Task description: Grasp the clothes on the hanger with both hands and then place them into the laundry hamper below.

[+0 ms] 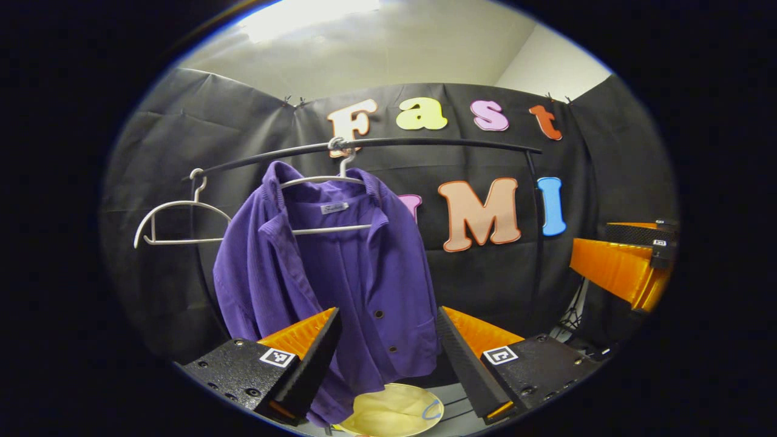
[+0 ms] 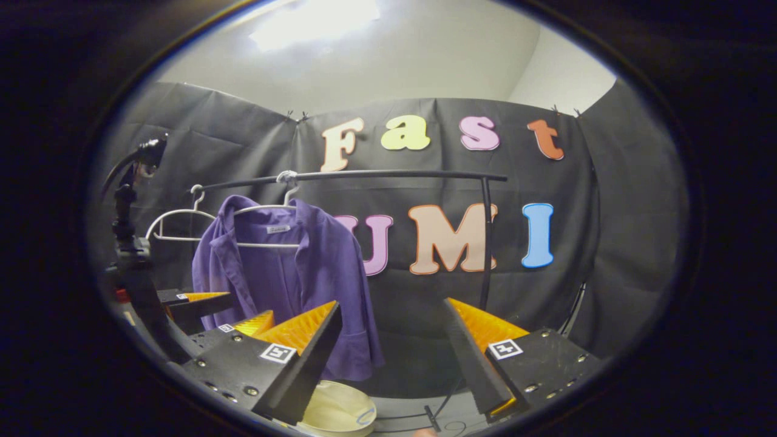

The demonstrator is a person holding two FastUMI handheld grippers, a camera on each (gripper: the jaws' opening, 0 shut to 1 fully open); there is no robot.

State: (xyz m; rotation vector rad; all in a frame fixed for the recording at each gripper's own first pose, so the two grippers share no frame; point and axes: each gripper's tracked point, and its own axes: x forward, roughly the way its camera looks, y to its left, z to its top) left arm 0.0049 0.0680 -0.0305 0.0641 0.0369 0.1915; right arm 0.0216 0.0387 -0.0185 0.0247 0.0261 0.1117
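An empty white hanger (image 1: 176, 221) hangs at the left end of the black rail (image 1: 425, 143).

Right gripper (image 2: 388, 340): jaws wide apart, nothing between them, pointing at the rail (image 2: 364, 175) w/ the black cloth wall behind. Purple shirt (image 2: 291, 285) hangs on a hanger (image 2: 273, 209) at the rail's left part, collar open, hem hanging just above the hamper (image 2: 337, 413), whose pale rim shows low, betw. the fingers. Empty hanger (image 2: 176, 221) hooked further left, just beside the shirt. Left gripper (image 2: 206, 309) sits low left, near the shirt's left edge; can't tell its jaws. Black stand (image 2: 124, 224) far left.
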